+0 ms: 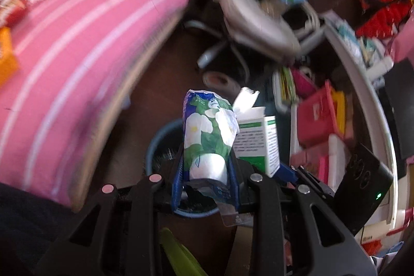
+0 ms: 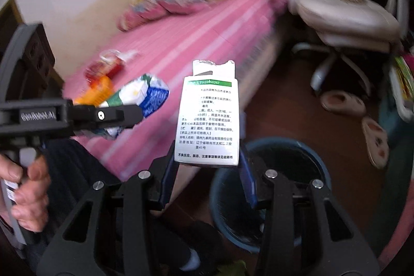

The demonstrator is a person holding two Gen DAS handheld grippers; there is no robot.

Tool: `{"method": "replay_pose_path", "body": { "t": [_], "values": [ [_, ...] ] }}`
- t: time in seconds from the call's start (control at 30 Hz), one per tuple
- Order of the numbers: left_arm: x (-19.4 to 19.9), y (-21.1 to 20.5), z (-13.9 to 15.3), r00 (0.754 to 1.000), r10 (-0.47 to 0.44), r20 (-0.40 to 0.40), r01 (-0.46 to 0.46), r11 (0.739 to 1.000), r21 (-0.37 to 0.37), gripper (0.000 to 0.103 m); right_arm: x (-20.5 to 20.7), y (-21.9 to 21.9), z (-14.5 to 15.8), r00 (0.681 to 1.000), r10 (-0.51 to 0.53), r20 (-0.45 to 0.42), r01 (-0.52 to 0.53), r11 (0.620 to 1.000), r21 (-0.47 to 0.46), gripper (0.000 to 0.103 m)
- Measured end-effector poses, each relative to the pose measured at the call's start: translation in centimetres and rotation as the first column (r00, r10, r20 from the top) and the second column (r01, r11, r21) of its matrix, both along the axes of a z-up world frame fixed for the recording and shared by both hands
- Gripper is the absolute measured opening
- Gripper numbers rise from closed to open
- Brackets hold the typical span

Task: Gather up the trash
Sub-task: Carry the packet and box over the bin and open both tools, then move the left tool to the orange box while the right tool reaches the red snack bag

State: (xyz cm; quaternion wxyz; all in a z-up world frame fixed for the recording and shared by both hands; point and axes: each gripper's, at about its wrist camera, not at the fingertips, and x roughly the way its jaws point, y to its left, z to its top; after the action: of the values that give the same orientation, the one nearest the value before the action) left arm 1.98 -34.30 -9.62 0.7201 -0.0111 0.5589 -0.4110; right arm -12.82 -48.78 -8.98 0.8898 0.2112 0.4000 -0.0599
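Observation:
My left gripper [image 1: 205,167] is shut on a crumpled white, green and blue flower-print wrapper [image 1: 207,136], held above a blue trash bin [image 1: 160,146] on the dark floor. The wrapper also shows in the right wrist view [image 2: 139,95], with the left gripper [image 2: 129,115] at the left. My right gripper [image 2: 207,159] is shut on a white and green medicine box [image 2: 209,118] with a torn open top, held just left of and above the bin [image 2: 271,188]. The box also shows in the left wrist view [image 1: 258,139], next to the wrapper.
A pink striped bed [image 1: 77,30] holds a red snack packet [image 2: 106,66] and an orange packet [image 1: 6,56]. An office chair [image 2: 344,9] piled with clothes stands beyond the bin. Slippers [image 2: 344,100] lie on the floor. A cluttered white table [image 1: 362,84] is at right.

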Motion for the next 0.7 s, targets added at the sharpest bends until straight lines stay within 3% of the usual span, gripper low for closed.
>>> {"method": "replay_pose_path", "body": {
  "t": [0.13,0.3,0.33,0.37,0.43,0.47,0.6,0.7],
  "values": [
    [-1.1,-3.8,-3.7,0.994,-0.094,-0.057,0.097,0.994,0.055,0.028,-1.3,-2.2,-4.3,0.991,-0.062,-0.120,0.063,0.998,0.000,0.044],
    [-1.9,-7.2,-7.4,0.973,-0.209,-0.095,0.220,0.968,0.121,0.033,-2.5,-3.7,-8.4,0.968,-0.118,-0.221,0.127,0.992,0.027,0.046],
    [-2.0,-7.6,-7.7,0.970,-0.221,-0.101,0.232,0.965,0.123,0.044,-2.4,-3.9,-8.9,0.964,-0.125,-0.235,0.135,0.991,0.026,0.049],
    [-1.9,-8.1,-8.0,0.967,-0.232,-0.101,0.245,0.961,0.132,0.060,-2.3,-4.1,-9.2,0.960,-0.135,-0.247,0.145,0.989,0.022,0.065],
    [-1.7,-8.7,-8.2,0.970,-0.232,-0.069,0.239,0.960,0.147,0.074,-2.5,-4.3,-9.1,0.952,-0.180,-0.249,0.185,0.983,-0.004,0.080],
    [-1.5,-8.8,-8.2,0.971,-0.229,-0.065,0.236,0.961,0.147,0.078,-2.6,-4.4,-8.9,0.950,-0.194,-0.243,0.197,0.980,-0.013,0.082],
    [-0.3,-8.1,-8.7,0.979,-0.158,-0.131,0.176,0.975,0.136,0.080,-2.6,-4.3,-7.3,0.953,-0.213,-0.215,0.210,0.977,-0.034,0.083],
    [1.2,-6.1,-7.5,0.990,-0.067,-0.125,0.080,0.992,0.099,0.080,-2.2,-4.5,-6.3,0.960,-0.211,-0.184,0.208,0.977,-0.035,0.084]
  ]
}}
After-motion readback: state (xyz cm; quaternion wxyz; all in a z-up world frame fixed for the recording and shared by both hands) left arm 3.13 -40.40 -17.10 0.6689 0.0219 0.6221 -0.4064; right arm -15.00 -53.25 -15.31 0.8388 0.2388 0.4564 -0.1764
